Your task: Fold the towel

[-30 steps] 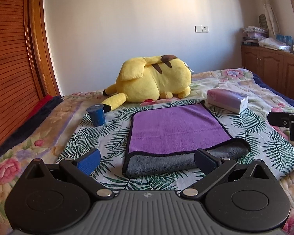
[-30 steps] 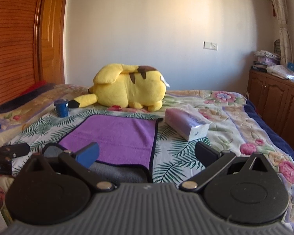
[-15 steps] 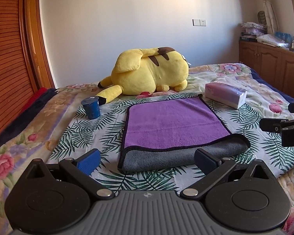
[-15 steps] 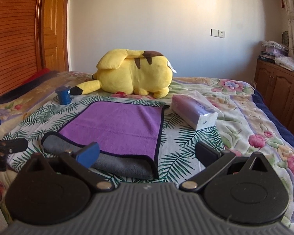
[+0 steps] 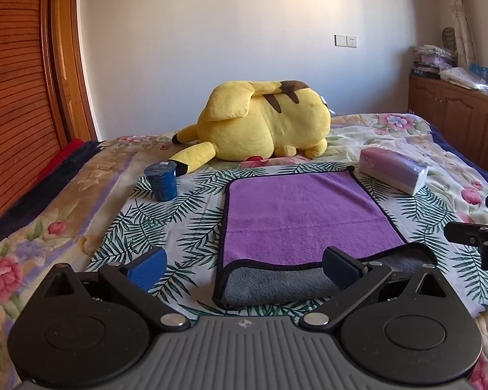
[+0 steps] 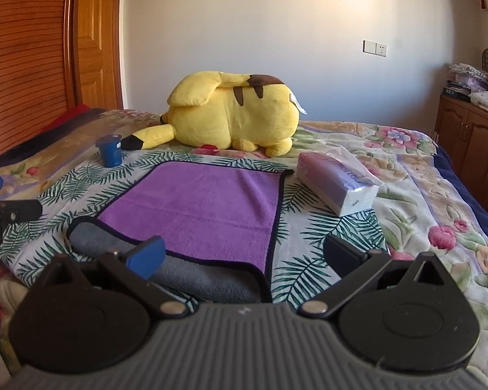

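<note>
A purple towel with a black hem lies on the bed, its near edge folded over so the grey underside shows. It also shows in the right wrist view. My left gripper is open and empty, just in front of the towel's near left corner. My right gripper is open and empty, in front of the towel's near right corner. Each gripper shows at the edge of the other's view.
A yellow plush toy lies behind the towel. A blue cup stands to the towel's left, a tissue pack to its right. A wooden headboard runs along the left, wooden cabinets along the right.
Both grippers have drawn back a little and lowered toward the towel's near edge; the view has shifted slightly. The towel has not moved and both grippers stay open.
</note>
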`<action>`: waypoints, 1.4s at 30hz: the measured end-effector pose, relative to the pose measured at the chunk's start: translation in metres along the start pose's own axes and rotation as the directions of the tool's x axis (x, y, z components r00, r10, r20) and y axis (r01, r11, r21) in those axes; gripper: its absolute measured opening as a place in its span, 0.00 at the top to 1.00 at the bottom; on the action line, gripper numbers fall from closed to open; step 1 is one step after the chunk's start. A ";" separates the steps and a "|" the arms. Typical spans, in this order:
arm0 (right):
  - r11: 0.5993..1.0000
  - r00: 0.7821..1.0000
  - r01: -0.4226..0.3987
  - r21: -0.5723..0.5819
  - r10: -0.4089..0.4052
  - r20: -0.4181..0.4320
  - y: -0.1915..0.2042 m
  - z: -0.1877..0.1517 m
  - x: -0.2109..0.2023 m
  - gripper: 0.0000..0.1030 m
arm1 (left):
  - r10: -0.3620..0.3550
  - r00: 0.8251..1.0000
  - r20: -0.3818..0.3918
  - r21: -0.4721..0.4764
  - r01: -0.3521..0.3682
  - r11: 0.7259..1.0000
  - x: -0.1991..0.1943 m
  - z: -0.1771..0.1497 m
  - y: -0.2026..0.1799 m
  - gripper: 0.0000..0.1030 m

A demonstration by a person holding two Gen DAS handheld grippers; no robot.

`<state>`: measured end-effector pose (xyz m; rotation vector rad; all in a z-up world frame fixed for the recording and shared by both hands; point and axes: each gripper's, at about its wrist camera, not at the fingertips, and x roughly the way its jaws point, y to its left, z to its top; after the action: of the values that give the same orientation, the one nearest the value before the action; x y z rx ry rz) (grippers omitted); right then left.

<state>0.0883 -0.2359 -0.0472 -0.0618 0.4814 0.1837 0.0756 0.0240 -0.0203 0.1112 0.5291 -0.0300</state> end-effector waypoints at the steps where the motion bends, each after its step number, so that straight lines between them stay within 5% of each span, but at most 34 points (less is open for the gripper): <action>1: 1.000 1.000 -0.002 0.000 0.002 0.000 -0.001 0.001 0.002 0.00 | 0.000 1.000 -0.005 -0.001 0.000 1.000 0.002 0.000 0.002 0.00; 20: 0.999 0.998 -0.032 -0.025 0.030 -0.053 -0.006 0.005 0.048 0.00 | -0.021 0.994 -0.104 0.025 0.023 0.999 0.058 0.000 0.011 0.04; 26: 0.999 0.996 -0.035 -0.019 0.033 -0.084 -0.010 0.003 0.058 0.00 | -0.075 0.986 -0.149 0.021 0.080 0.997 0.080 -0.002 0.014 0.18; 35: 0.999 0.990 -0.043 -0.023 0.040 -0.135 -0.014 -0.001 0.074 0.01 | -0.085 0.980 -0.183 0.028 0.091 0.995 0.102 -0.006 0.015 0.24; 42: 0.998 0.982 -0.054 -0.015 0.050 -0.183 -0.017 -0.006 0.084 0.12 | -0.095 0.980 -0.177 0.003 0.097 0.995 0.112 -0.005 0.022 0.24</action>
<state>0.1618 -0.2396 -0.0912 -0.0865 0.6649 0.2355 0.1711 0.0465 -0.0793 0.1002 0.7117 -0.1183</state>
